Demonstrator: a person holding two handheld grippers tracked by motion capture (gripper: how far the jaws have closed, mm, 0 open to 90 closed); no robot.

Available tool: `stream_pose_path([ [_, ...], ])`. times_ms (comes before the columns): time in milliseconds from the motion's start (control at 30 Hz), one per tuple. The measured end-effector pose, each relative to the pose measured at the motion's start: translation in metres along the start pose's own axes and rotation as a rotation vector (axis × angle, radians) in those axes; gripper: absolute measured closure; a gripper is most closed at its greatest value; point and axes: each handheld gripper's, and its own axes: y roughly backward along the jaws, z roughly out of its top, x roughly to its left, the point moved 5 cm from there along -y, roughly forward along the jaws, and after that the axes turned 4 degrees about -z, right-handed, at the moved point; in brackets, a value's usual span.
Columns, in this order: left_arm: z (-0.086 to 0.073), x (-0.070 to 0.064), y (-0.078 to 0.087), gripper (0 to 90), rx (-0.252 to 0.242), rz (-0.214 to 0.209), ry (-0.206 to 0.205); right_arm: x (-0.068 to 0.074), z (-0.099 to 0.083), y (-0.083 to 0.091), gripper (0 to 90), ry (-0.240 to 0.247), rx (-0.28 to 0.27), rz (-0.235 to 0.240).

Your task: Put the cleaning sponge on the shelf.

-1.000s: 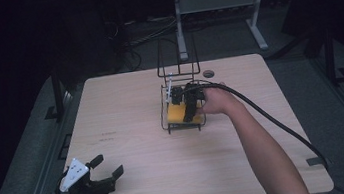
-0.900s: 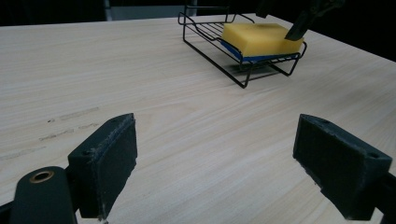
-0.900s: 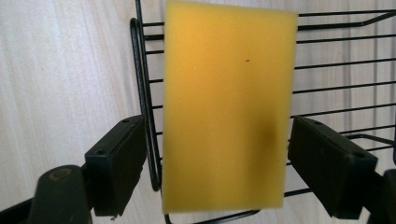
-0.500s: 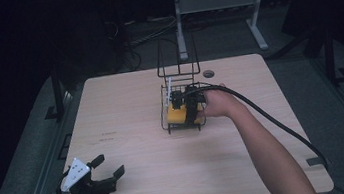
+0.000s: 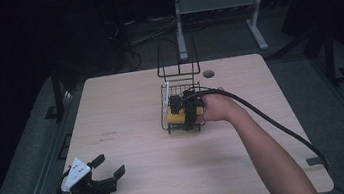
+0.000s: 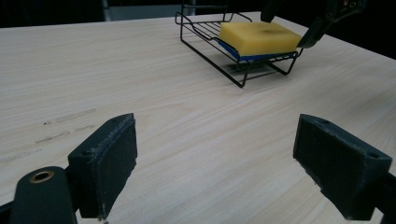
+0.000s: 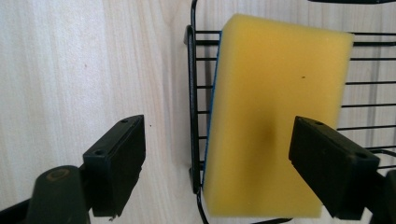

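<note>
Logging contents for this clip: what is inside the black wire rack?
A yellow sponge with a blue underside lies flat in the wire rack, under the open right gripper. Whatever lies beneath the sponge is covered.

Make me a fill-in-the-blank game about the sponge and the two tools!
1. The yellow sponge lies in a black wire ____.
2. The right tool, above the sponge, has its jaws ____.
3. The left tool is near the table's front ____ corner.
4. The sponge's thin bottom layer is ____.

Missing words: rack; open; left; blue
</note>
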Motion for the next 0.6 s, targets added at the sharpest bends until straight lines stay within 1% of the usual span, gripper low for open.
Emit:
stream_pose_path([
  [167,0.000,0.000,0.000,13.0,-0.001,0.000,-0.003,0.005,0.001,-0.002,18.8,0.006,0.015,0.010],
  [267,0.000,0.000,0.000,13.0,-0.001,-0.001,-0.003,0.006,0.002,-0.002,19.0,0.011,0.012,0.011],
  [300,0.000,0.000,0.000,13.0,-0.001,0.000,-0.002,0.007,0.002,-0.001,19.0,0.003,0.016,0.015],
  [433,0.000,-0.001,0.000,13.0,0.001,0.000,-0.005,0.010,0.002,0.000,18.9,0.003,0.018,0.020],
  [600,0.000,-0.002,0.000,13.0,0.003,-0.003,-0.003,0.015,0.003,0.003,18.7,0.014,0.016,0.016],
])
